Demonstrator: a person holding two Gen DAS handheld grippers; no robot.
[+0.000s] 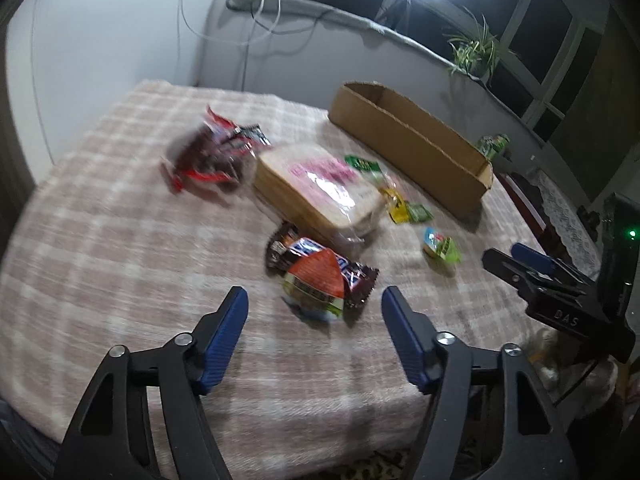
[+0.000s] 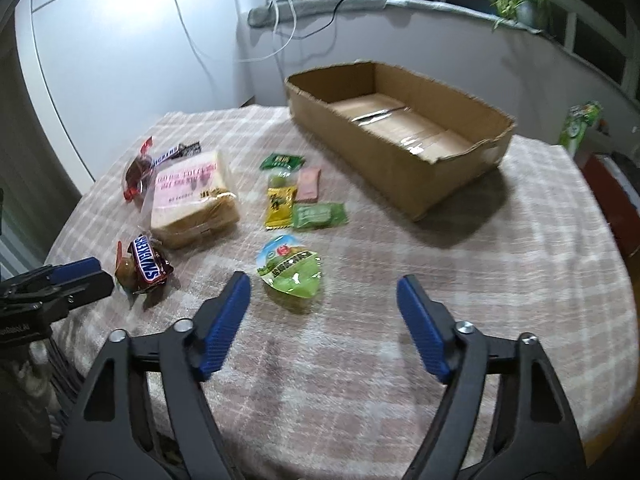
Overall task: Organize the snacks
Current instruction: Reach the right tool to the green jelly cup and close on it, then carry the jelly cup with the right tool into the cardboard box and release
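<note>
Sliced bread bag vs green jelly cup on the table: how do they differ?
The sliced bread bag is a big, boxy, tan loaf in clear wrap with pink print; the green jelly cup is much smaller, rounded and green with a printed lid. The bread bag lies among the Snickers bars, touching other packets; the jelly cup lies alone. Both rest on the checked tablecloth, outside the cardboard box, ungripped.

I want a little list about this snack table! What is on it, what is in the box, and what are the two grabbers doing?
surface: pink checked tablecloth
container: open brown cardboard box, nothing inside
biggest snack: clear bag of sliced white bread
chocolate: brown Snickers bar lying on other wrappers
nearest right gripper: green sealed jelly cup
small packets: yellow sachet, green packet, pink wafer bar
left gripper: open, holding nothing
right gripper: open, holding nothing
</note>
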